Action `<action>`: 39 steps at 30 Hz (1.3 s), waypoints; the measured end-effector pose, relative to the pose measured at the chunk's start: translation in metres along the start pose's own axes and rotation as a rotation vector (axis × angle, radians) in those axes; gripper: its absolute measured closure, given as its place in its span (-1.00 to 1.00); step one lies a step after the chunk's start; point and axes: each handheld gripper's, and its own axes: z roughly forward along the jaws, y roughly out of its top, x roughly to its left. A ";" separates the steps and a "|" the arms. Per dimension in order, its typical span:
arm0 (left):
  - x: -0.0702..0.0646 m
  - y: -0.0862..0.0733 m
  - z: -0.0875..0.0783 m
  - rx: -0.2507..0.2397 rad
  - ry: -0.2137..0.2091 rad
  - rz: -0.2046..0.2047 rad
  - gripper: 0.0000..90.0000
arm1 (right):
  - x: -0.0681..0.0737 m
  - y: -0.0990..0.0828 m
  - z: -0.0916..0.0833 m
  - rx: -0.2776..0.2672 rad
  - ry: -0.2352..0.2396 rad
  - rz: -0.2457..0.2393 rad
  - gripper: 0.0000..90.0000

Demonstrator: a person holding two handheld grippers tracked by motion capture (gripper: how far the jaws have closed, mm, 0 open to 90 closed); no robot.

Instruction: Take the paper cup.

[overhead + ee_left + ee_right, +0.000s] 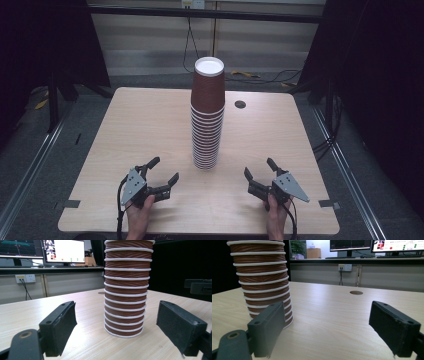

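Cup stack [207, 117] upright on table [135, 135], rims down, ahead of and between 2 grippers. Left gripper [161, 175] jaws spread, empty, stack just ahead to its right. Right gripper [259, 171] jaws spread, empty, stack ahead to its left

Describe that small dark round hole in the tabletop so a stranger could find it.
Start at the light wooden table, then the tall stack of brown ribbed paper cups at its middle. The small dark round hole lies behind it toward the right, flush with the wood.
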 end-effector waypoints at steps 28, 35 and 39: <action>0.000 0.000 0.001 -0.004 -0.005 -0.009 -0.65 | 0.013 0.033 0.016 0.090 0.181 0.027 -0.62; 0.000 0.000 0.000 -0.002 -0.011 -0.005 -0.65 | 0.013 0.047 0.018 0.092 0.227 0.007 -0.62; 0.000 0.000 0.000 -0.003 -0.012 -0.006 -0.65 | 0.012 0.060 0.019 0.093 0.254 0.016 -0.62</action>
